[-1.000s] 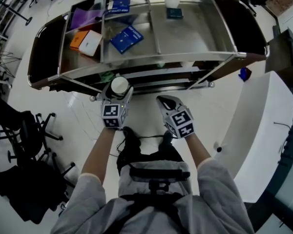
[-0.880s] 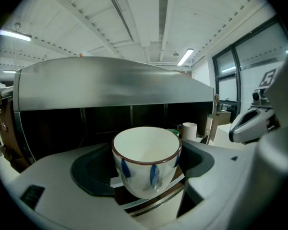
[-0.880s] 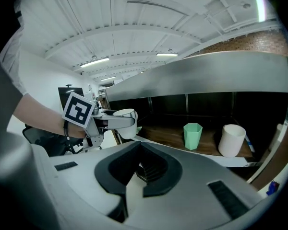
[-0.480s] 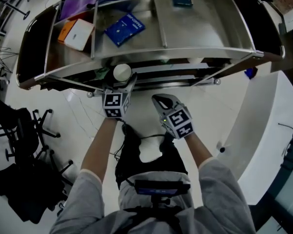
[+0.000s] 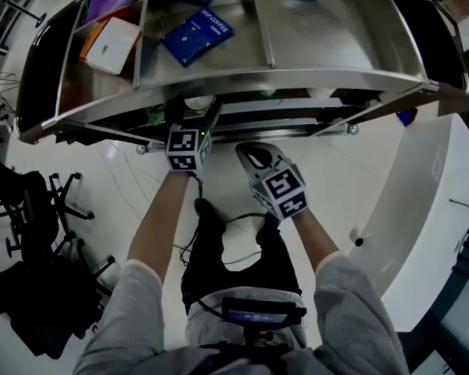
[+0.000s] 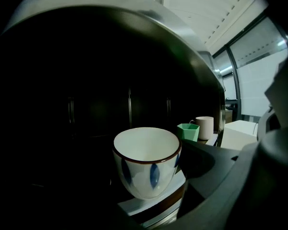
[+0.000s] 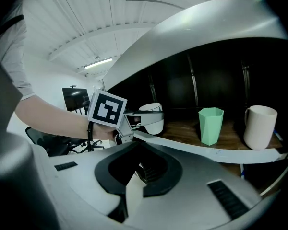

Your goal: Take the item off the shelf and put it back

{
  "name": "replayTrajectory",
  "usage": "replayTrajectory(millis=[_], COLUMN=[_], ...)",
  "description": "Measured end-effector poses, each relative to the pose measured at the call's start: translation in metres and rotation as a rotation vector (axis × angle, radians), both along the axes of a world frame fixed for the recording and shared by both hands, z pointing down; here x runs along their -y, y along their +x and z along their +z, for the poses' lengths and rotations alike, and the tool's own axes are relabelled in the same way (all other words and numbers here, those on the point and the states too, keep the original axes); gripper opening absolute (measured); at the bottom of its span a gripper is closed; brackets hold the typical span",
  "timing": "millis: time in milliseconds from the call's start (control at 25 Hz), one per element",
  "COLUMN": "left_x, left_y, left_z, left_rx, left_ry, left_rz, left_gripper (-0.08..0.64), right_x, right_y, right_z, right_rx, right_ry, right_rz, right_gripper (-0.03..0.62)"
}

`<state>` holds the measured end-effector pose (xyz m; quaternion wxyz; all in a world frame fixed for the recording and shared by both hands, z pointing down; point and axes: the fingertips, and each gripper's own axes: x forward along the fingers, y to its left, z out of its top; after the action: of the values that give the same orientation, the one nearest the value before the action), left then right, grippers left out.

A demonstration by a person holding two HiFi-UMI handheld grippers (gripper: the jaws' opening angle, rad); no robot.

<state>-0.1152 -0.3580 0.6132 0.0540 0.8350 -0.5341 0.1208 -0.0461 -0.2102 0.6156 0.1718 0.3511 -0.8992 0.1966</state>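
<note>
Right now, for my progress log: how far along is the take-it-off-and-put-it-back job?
Done, it seems: the cup is off the shelf, clamped in the left gripper. In hand: it hangs under the top shelf, at the lower shelf's front edge. Left: set it down there, near the green cup and white mug, and let go. The right gripper is empty.

The head view is looking steeply down from above the person onto the shelf [image 5: 328,45] top, the left tongs [image 5: 199,109], the right tongs [image 5: 258,156] and the floor [image 5: 102,186]. The left gripper view is facing nearly level into the dark lower tier, very near the cup [image 6: 146,162]. The right gripper view is looking from farther back, across the same tier. Both gripper views are sharing the cup, the green tumbler [image 6: 188,131] and the mug [image 6: 204,127].
</note>
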Motion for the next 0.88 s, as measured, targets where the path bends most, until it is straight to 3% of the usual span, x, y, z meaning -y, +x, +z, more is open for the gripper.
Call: replayTrajectory(millis=[880], left_x=[0.03], left_y=[0.006], left_z=[0.028], left_rx=[-0.023], left_ry=[0.002], left_rz=[-0.002], left_gripper=[0.403], right_x=[0.001], right_y=[0.009], right_z=[0.016], right_rx=[0.014], right_ry=[-0.021], right_rz=[0.047], right_gripper=[0.009])
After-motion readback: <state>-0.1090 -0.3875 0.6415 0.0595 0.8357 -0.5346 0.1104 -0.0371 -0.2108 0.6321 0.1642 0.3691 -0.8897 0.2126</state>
